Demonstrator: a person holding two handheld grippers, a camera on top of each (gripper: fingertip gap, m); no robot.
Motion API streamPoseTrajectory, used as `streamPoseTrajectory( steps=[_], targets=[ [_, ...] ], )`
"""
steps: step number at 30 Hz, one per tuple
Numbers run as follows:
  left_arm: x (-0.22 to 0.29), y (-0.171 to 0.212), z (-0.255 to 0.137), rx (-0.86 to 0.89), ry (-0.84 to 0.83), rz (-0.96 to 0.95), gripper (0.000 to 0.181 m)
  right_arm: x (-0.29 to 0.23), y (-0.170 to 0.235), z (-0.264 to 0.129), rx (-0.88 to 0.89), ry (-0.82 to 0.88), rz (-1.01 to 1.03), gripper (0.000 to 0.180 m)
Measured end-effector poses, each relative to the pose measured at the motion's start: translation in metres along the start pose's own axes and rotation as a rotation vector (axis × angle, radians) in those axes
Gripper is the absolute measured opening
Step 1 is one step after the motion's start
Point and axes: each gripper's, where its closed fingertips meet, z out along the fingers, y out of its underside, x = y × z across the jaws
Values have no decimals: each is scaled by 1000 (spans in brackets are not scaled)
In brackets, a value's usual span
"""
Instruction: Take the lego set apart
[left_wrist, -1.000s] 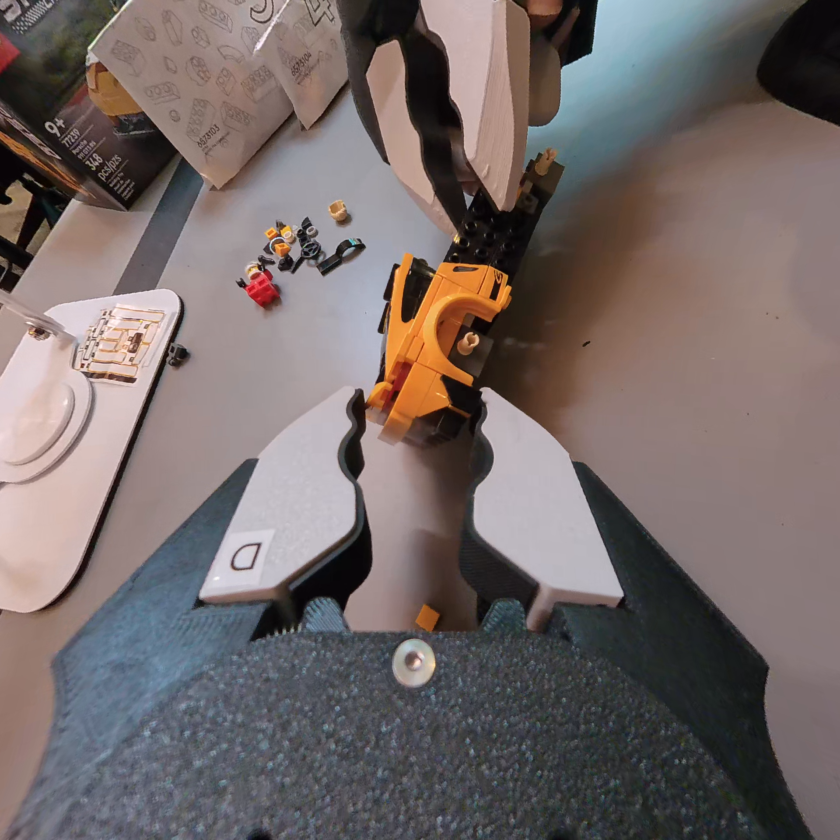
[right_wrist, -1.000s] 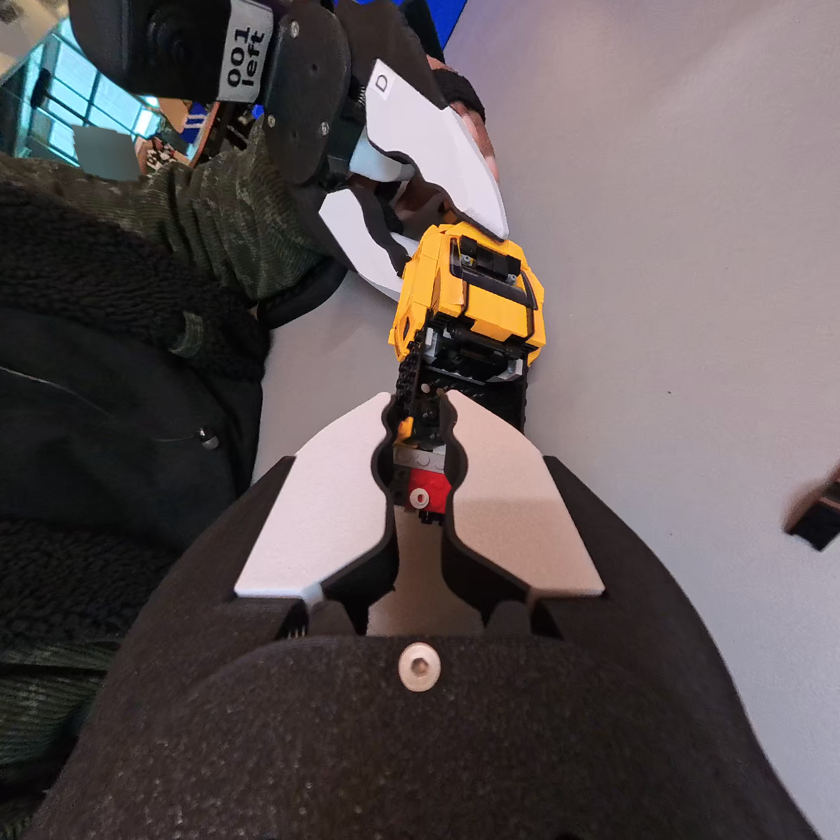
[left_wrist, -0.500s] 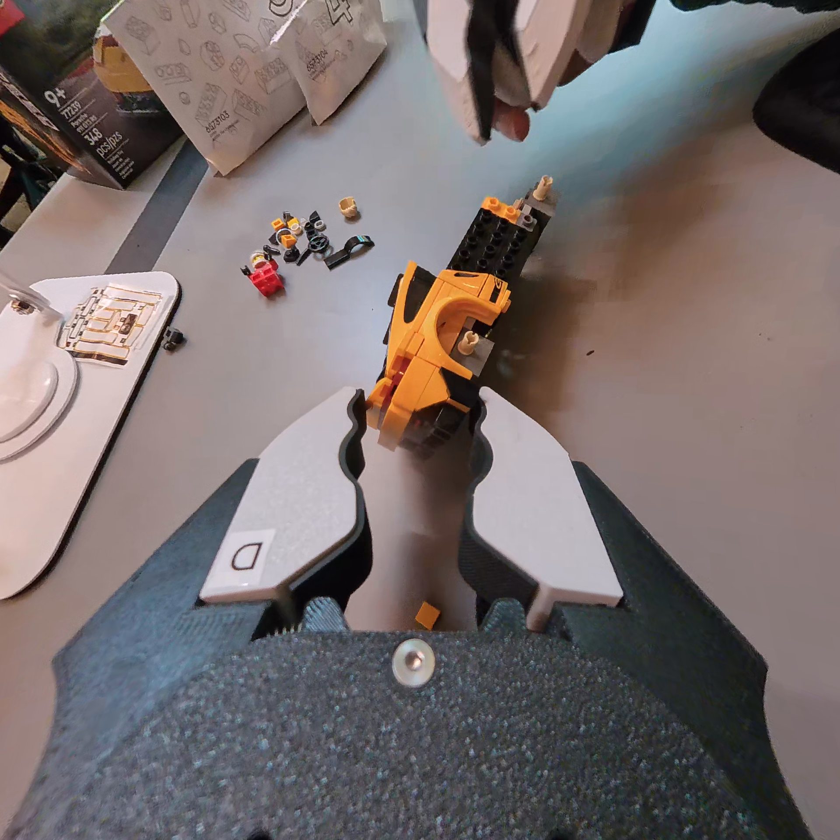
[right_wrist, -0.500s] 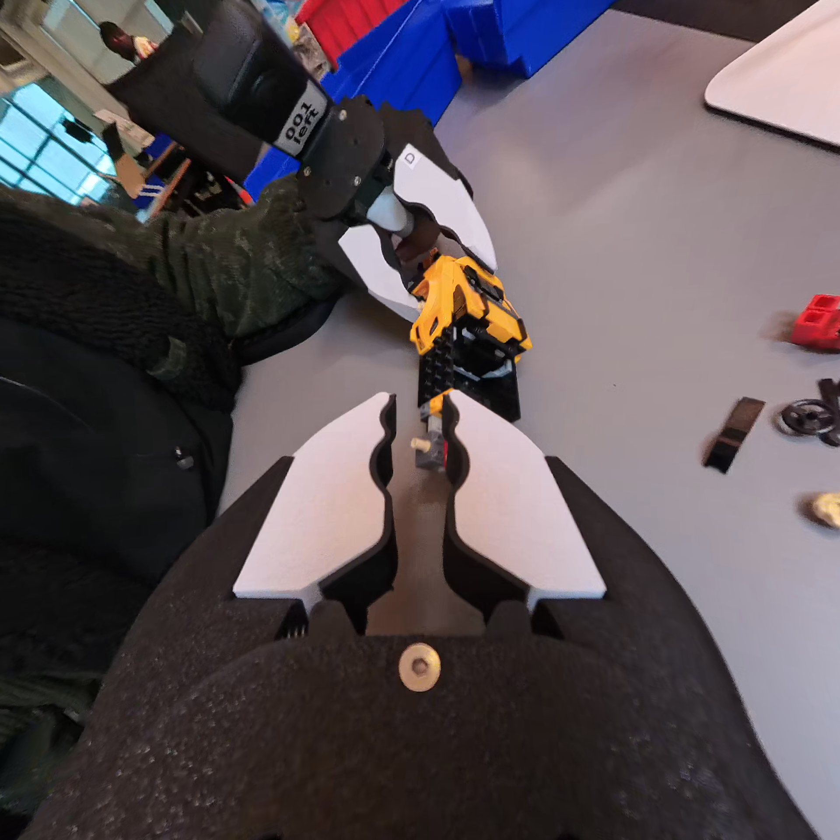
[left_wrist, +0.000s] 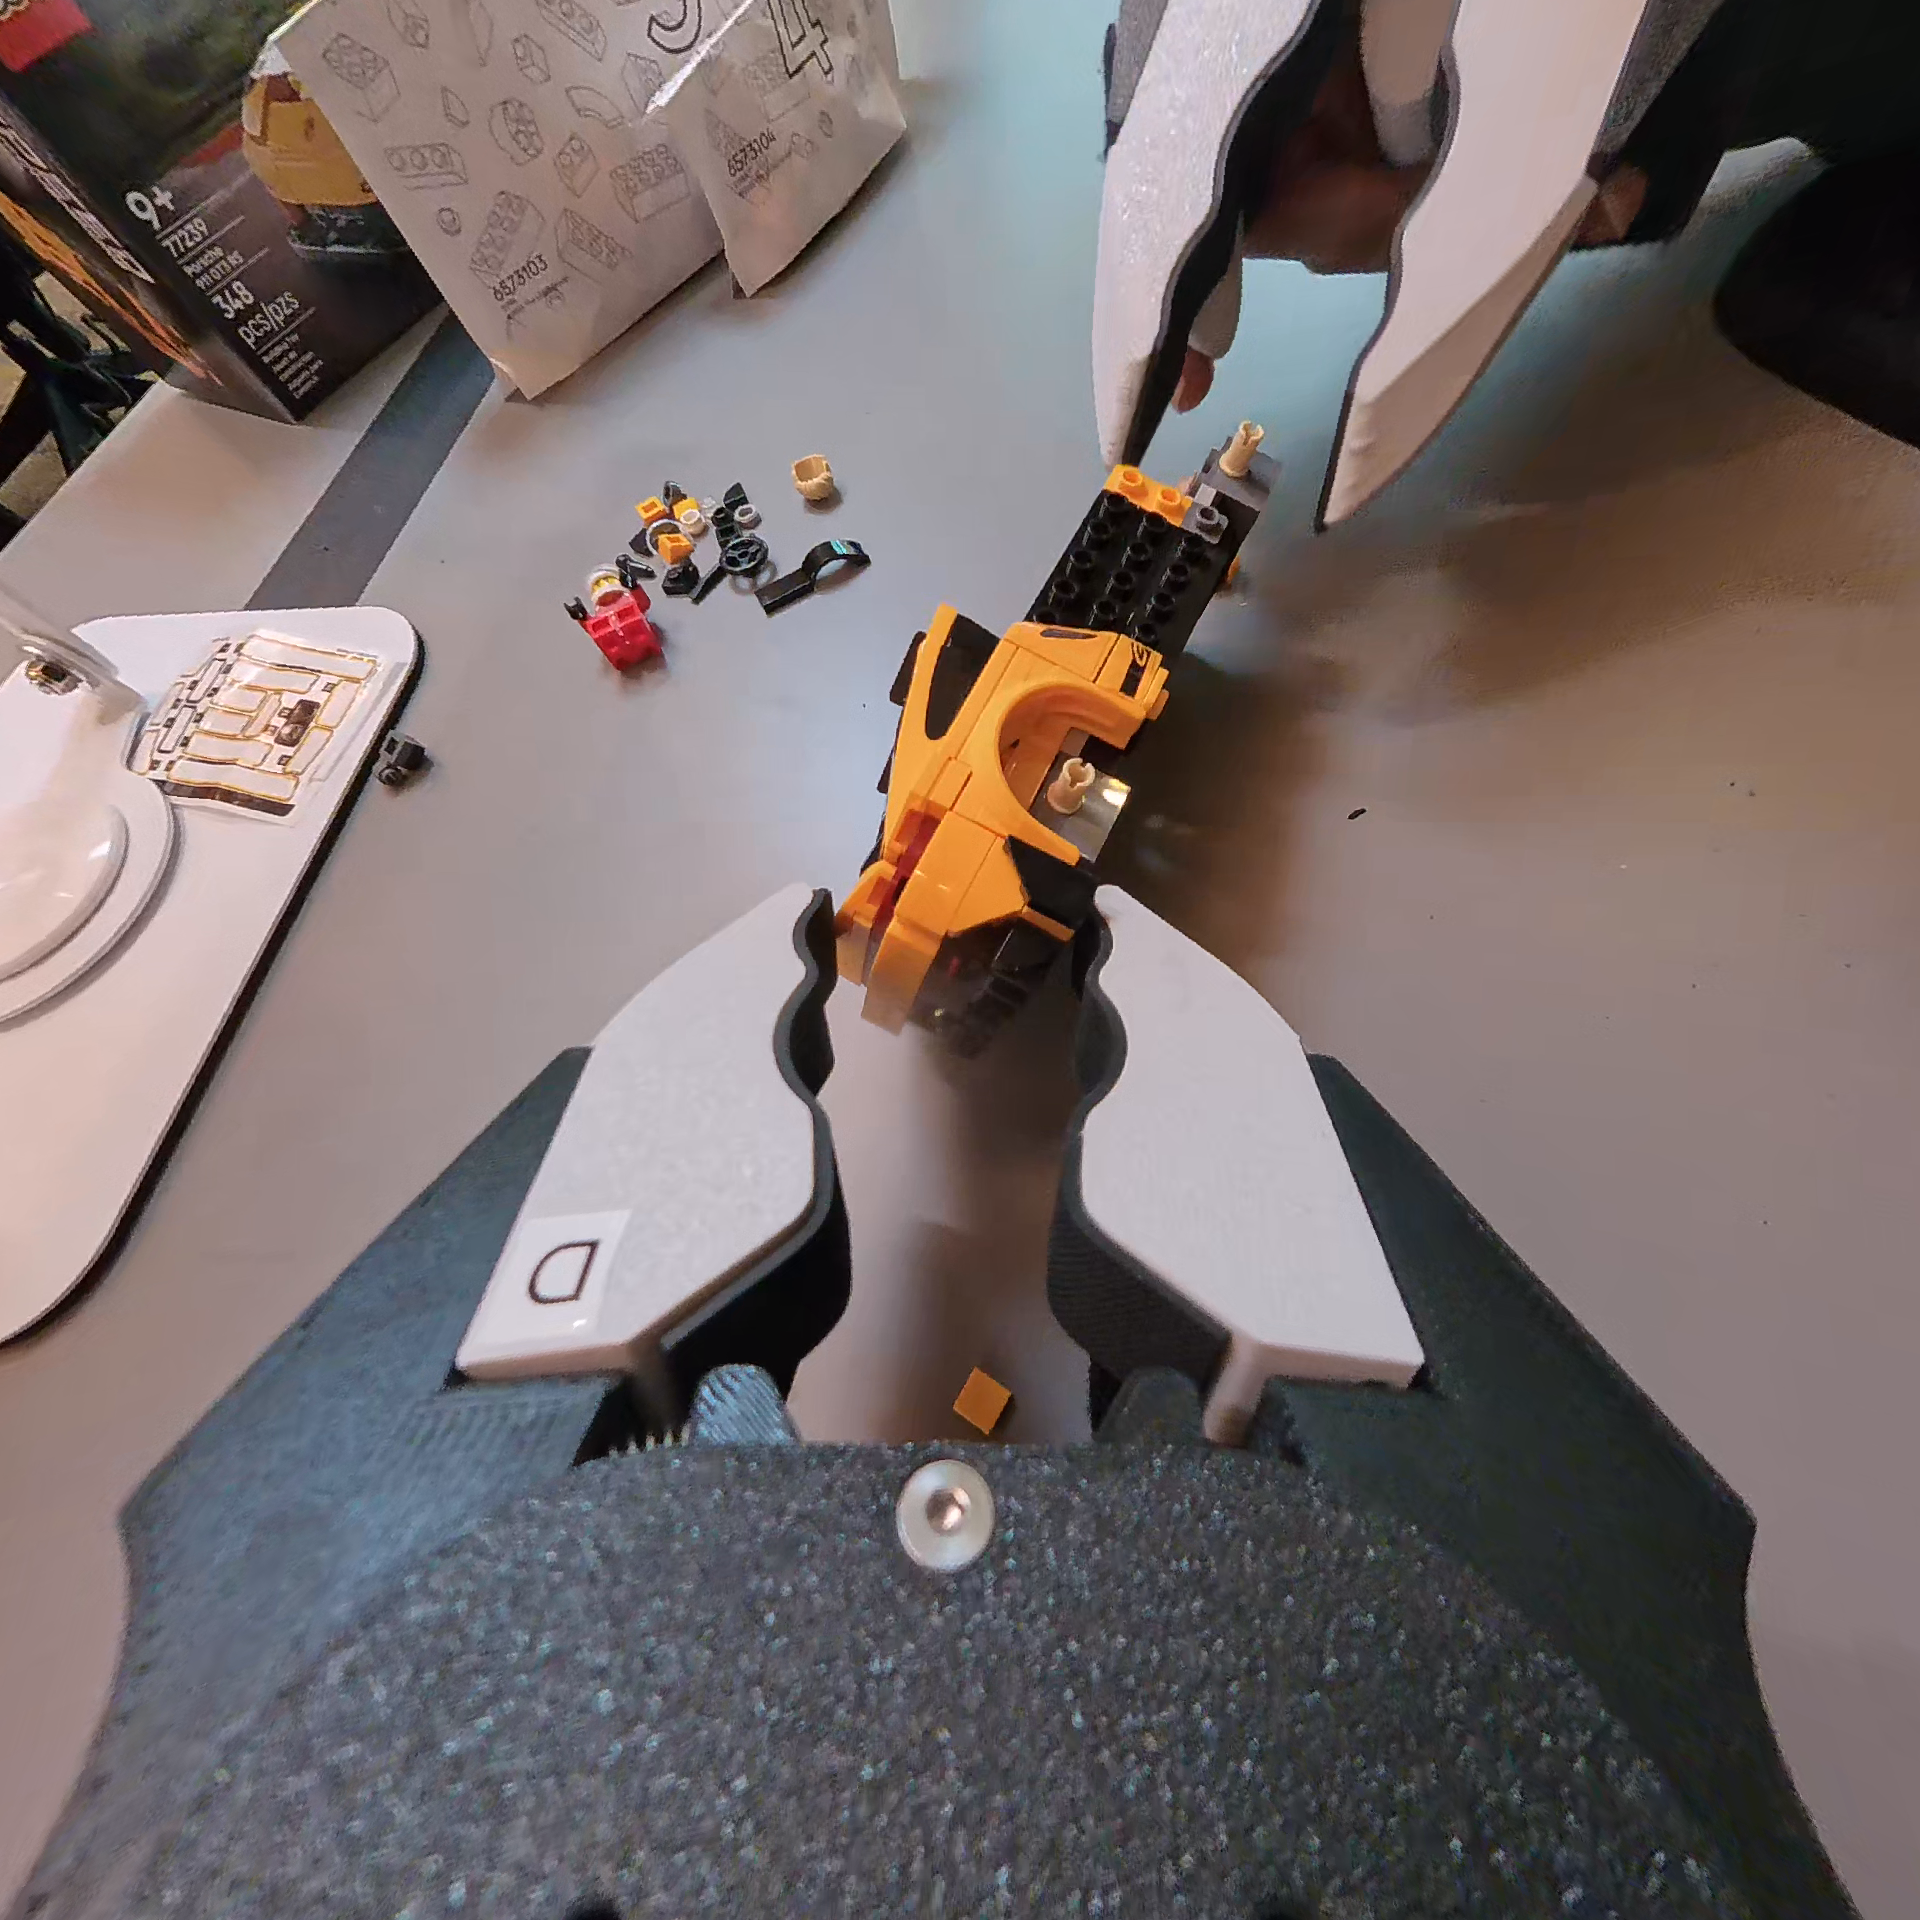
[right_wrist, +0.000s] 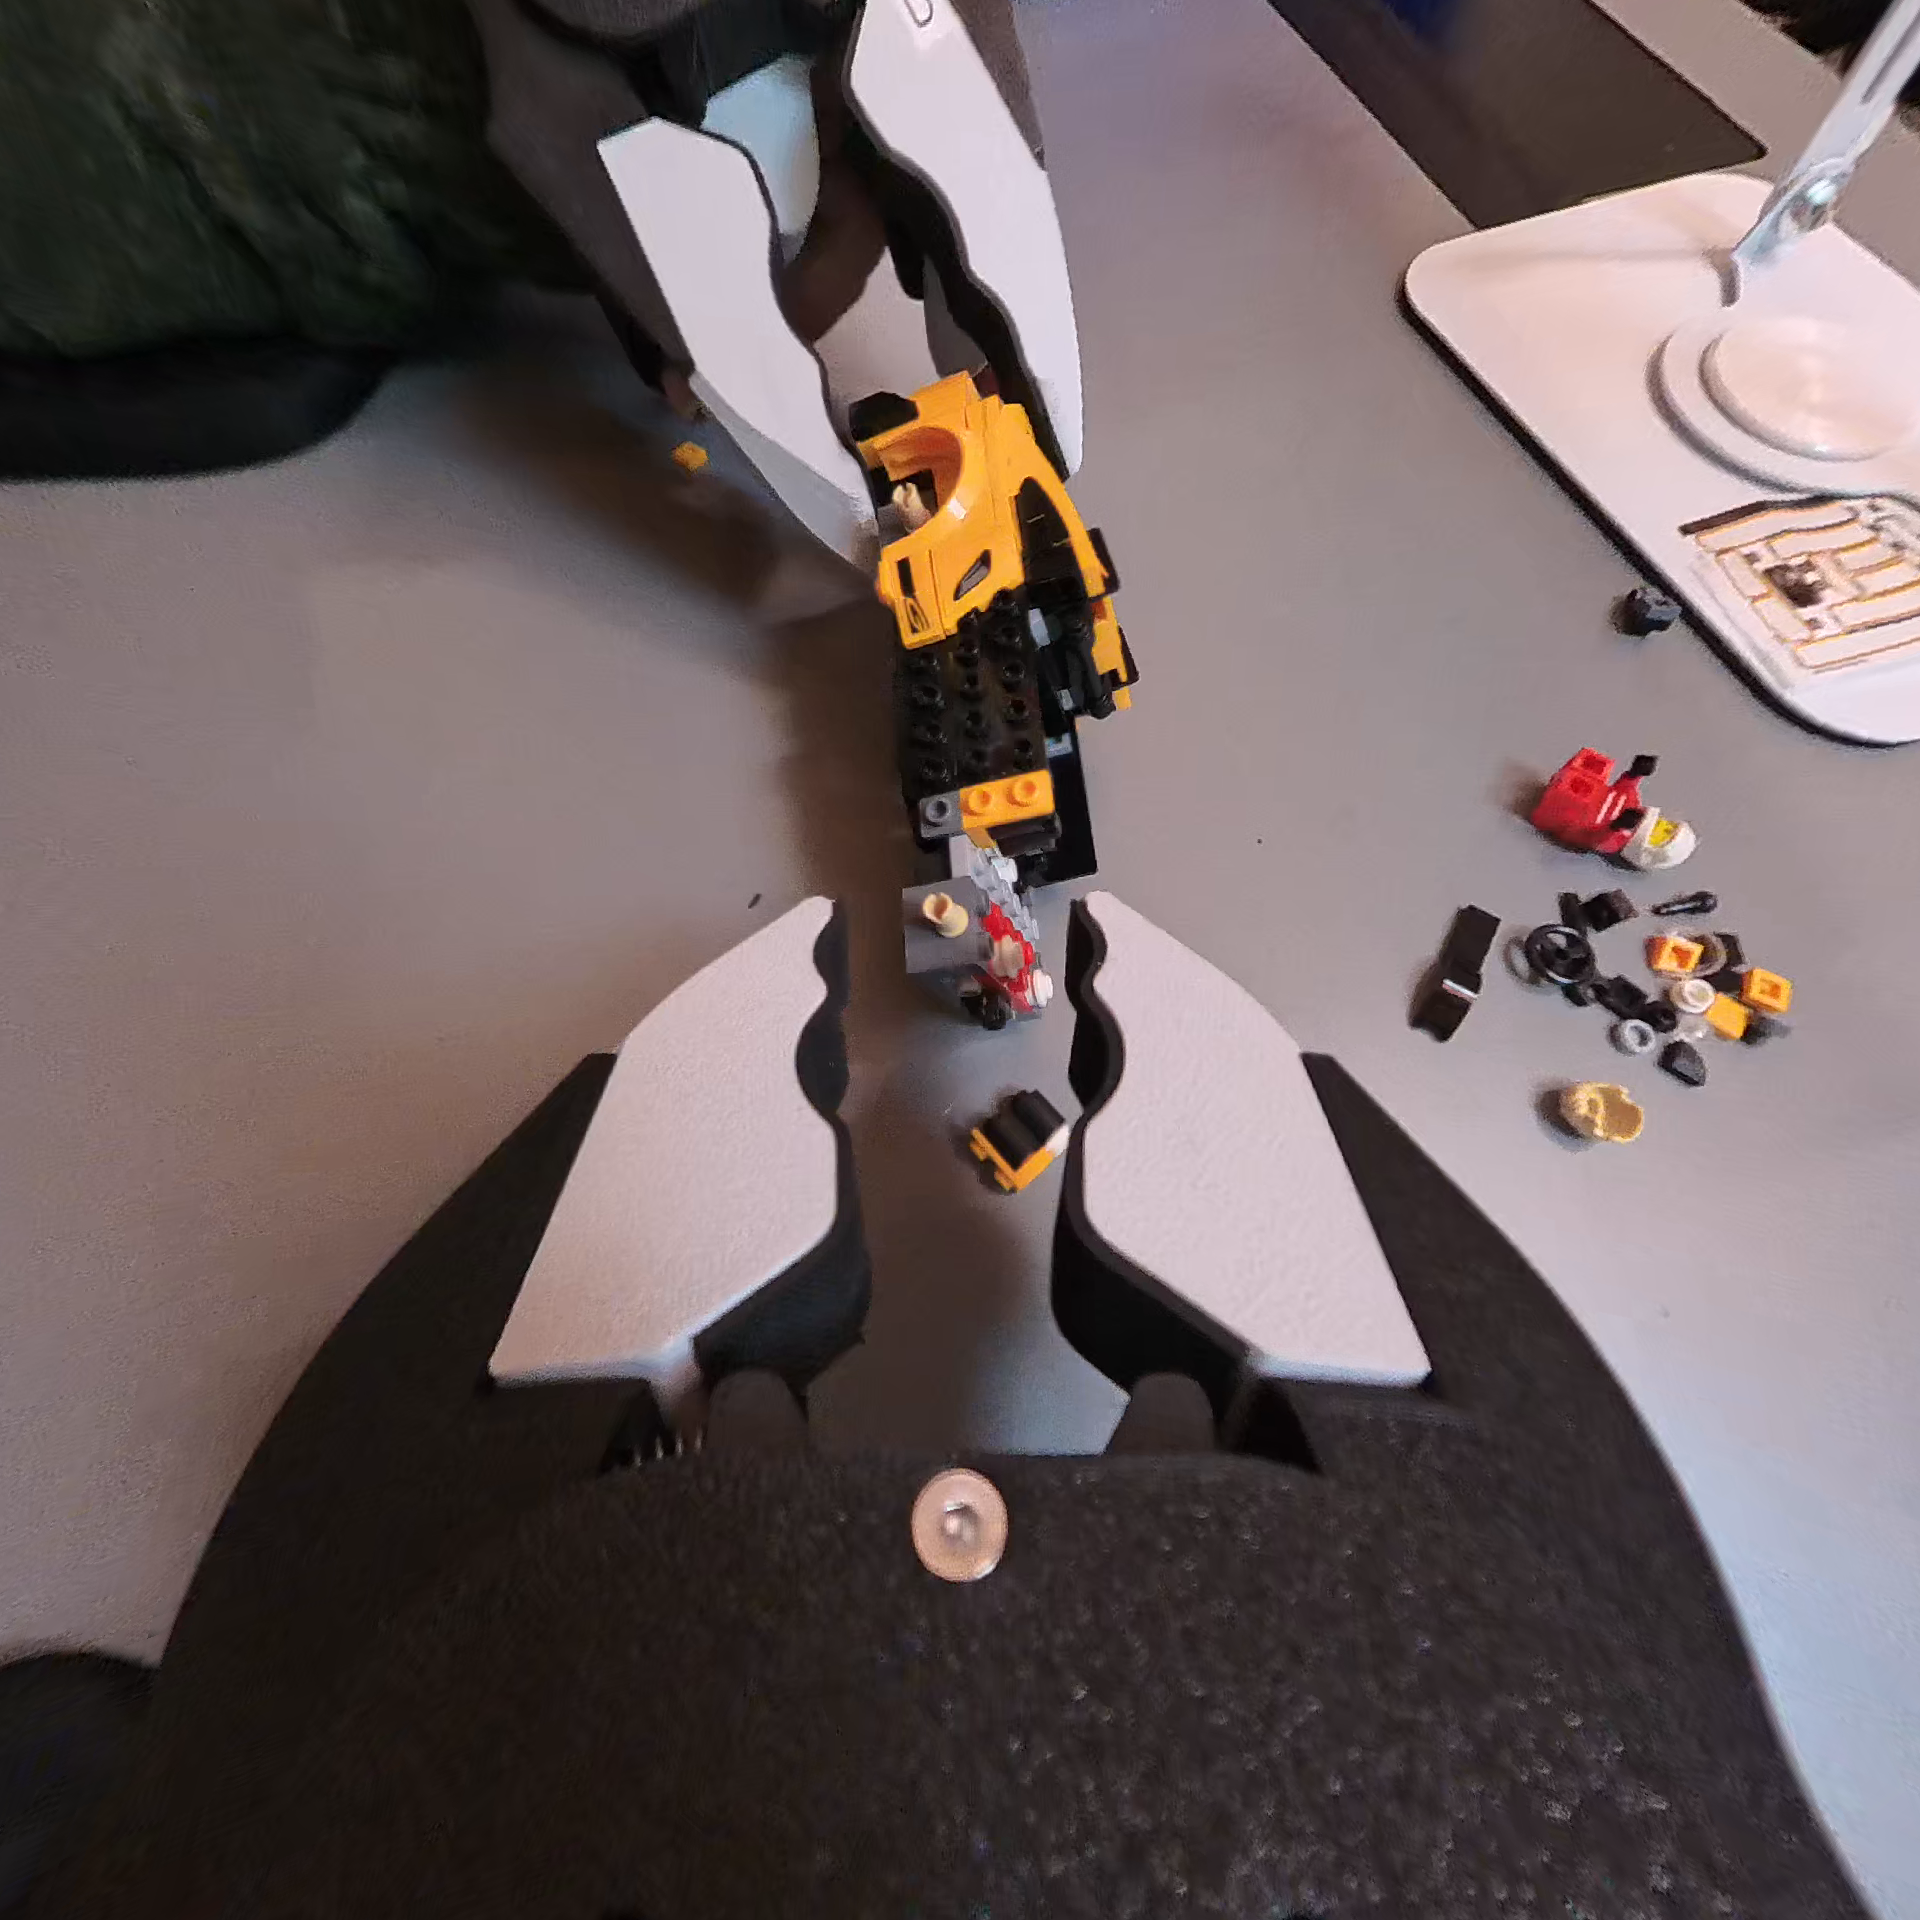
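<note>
Yellow and black, the half-stripped lego car (left_wrist: 1023, 790) lies on the grey table (left_wrist: 1507, 935), its near end clamped between the fingers of the left gripper (left_wrist: 961, 935). At its far end the right gripper (right_wrist: 951, 925) hovers with fingers spread, holding nothing, and a small yellow-and-black piece (right_wrist: 1016, 1143) lies on the table between them.

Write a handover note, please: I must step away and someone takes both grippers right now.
Left gripper: shut on the yellow end of the car, which lies on its side on the table.
Right gripper: open, empty, at the car's other end.
Done: loose parts and a red figure lie in a pile beside the car; one yellow-black piece lies under the right gripper.
Left: the yellow body and black base are joined; pull them apart.
</note>
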Motion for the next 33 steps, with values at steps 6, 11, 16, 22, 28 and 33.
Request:
streamPoseTrajectory(
  steps=[6, 11, 16, 22, 28, 33],
  targets=[
    [0, 0, 0, 12, 0, -7, 44, 2, 5, 6, -24, 78, -119, 24],
    [0, 0, -1, 24, -5, -7, 44, 2, 5, 6, -16, 115, -186, 19],
    [1, 0, -2, 33, -9, -10, 44, 0, 4, 7, -41, 175, -287, 16],
    [-1, 5, -7, 11, -24, 8, 42, -19, 5, 9, -53, 184, -411, 19],
    [-3, 10, -10, -17, -36, 39, 32, -13, 17, -7, -70, 156, -296, 35],
    [0, 11, -8, -22, -23, 40, 32, -10, 25, -7, -91, 139, -250, 31]
  ],
)
